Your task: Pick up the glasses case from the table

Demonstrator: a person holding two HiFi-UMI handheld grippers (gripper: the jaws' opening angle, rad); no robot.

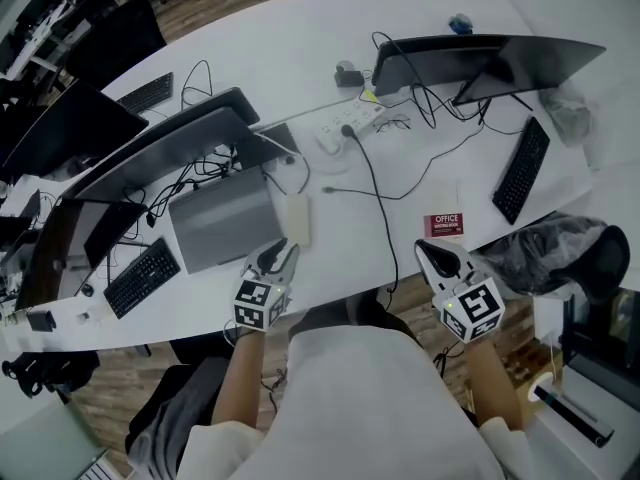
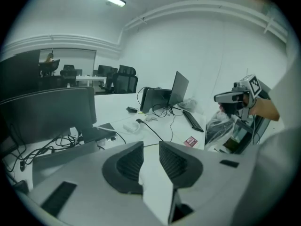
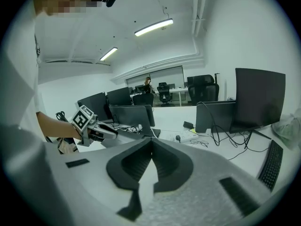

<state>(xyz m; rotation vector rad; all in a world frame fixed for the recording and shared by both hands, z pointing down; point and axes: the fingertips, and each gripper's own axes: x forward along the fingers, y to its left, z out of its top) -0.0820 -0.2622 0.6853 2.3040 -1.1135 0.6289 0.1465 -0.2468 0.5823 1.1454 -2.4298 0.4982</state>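
The glasses case [image 1: 297, 218] is a cream oblong lying flat on the white table [image 1: 340, 238], next to the closed grey laptop [image 1: 222, 218]. My left gripper [image 1: 283, 250] hovers just short of the case's near end, pointing at it. In the left gripper view its jaws [image 2: 151, 147] stand a little apart with only table showing between them, and the case itself is not clearly made out there. My right gripper [image 1: 430, 251] hangs over the table's front edge to the right, well away from the case. Its jaws [image 3: 151, 141] meet at the tips, with nothing between them.
A red card [image 1: 443, 224] lies just beyond the right gripper. A black cable [image 1: 378, 198] runs from the power strip [image 1: 350, 123] toward the front edge. Spectacles [image 1: 393, 123], two keyboards [image 1: 521, 170] [image 1: 143, 276] and monitors [image 1: 480, 60] crowd the back. A plastic-wrapped chair [image 1: 560, 253] stands right.
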